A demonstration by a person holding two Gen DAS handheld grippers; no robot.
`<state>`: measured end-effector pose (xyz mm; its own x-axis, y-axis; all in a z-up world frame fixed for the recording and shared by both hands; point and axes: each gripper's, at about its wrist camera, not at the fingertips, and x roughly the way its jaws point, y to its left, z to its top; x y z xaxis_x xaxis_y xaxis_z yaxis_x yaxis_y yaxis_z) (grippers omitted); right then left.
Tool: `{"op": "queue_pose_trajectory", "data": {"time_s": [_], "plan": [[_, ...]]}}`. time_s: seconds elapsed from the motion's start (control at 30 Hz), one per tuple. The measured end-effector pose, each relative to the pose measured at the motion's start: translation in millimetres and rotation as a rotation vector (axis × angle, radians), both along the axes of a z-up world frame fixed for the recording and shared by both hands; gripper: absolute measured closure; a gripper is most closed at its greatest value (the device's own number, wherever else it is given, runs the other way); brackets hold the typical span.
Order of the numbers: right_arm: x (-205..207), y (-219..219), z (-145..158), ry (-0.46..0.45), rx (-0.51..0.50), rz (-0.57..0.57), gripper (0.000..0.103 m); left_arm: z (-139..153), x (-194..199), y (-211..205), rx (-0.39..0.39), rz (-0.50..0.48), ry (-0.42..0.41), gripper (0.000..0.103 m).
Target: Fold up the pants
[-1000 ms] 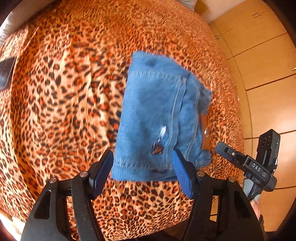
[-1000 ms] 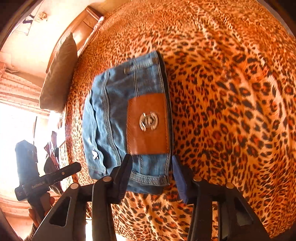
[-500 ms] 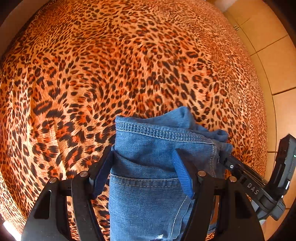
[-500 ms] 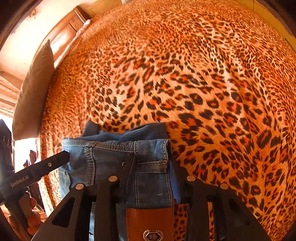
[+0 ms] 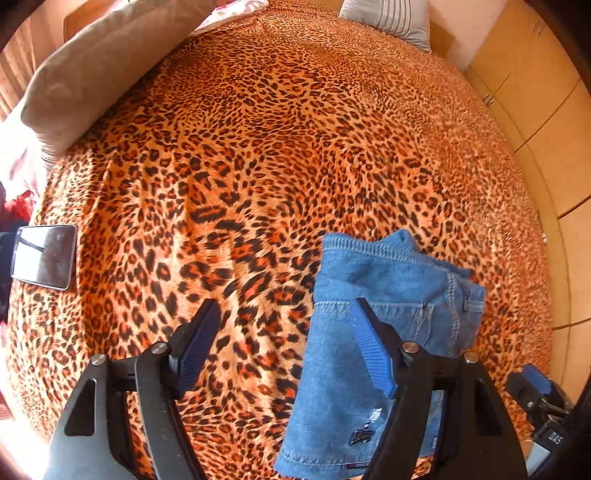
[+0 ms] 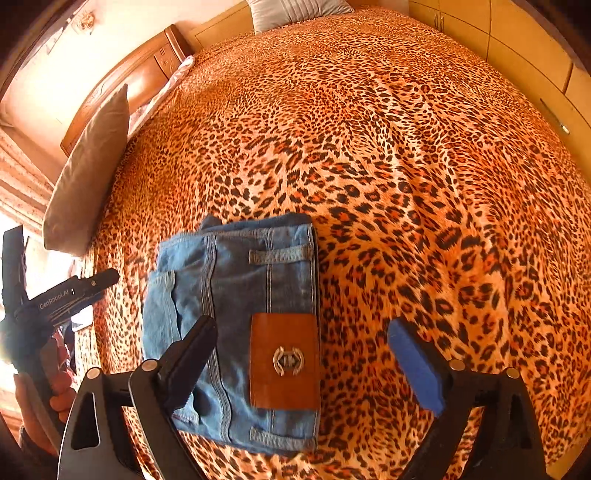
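Observation:
The blue denim pants [image 5: 373, 332] lie folded into a compact rectangle on the leopard-print bed cover [image 5: 277, 155]. In the right wrist view the pants [image 6: 236, 295] show a brown leather waistband patch [image 6: 283, 360] with a metal emblem. My left gripper [image 5: 284, 347] is open and empty, above the bundle's left edge; its right finger overlaps the denim in view. My right gripper [image 6: 306, 362] is open and empty, above the bundle's right part. The left gripper also shows at the left edge of the right wrist view [image 6: 70, 295].
A brown pillow [image 5: 96, 74] lies along the bed's left side, also in the right wrist view [image 6: 88, 173]. A phone [image 5: 44, 256] lies on the cover at far left. A grey striped pillow [image 5: 391, 16] sits at the far end. Wooden cupboards [image 5: 554, 129] stand at right.
Both grippers have lifted and drawn back from the bundle after being low over it. The left gripper has shifted left, so the pants now sit to its right. Both jaws stand wider.

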<state>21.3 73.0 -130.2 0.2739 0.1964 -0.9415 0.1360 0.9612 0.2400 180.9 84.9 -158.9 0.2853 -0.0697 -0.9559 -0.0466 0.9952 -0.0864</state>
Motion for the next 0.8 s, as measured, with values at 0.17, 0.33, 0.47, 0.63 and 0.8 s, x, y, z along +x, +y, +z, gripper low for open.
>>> {"op": "queue_pose_trajectory", "data": {"time_s": [0.17, 0.33, 0.47, 0.63, 0.8], "plan": [[-28.0, 12.7, 12.9, -0.011, -0.059, 0.001, 0.001, -6.6, -42.8, -15.0, 0.077, -0.033, 0.017, 0.029], [-59.0, 22.1, 32.9, -0.080, -0.114, 0.043, 0.001, 5.1, -84.2, -26.7, 0.013, -0.077, 0.019, 0.029], [-78.4, 30.2, 45.3, -0.119, -0.179, 0.097, 0.001, 11.9, -106.9, -31.1, 0.011, -0.077, 0.011, 0.029], [-107.8, 21.5, 60.3, -0.150, -0.195, 0.107, 0.001, 23.4, -134.3, -40.7, 0.043, -0.019, -0.018, 0.029], [-139.3, 13.8, 71.1, -0.171, -0.235, 0.128, 0.000, 37.0, -168.9, -63.6, 0.022, -0.037, -0.037, 0.029]]}}
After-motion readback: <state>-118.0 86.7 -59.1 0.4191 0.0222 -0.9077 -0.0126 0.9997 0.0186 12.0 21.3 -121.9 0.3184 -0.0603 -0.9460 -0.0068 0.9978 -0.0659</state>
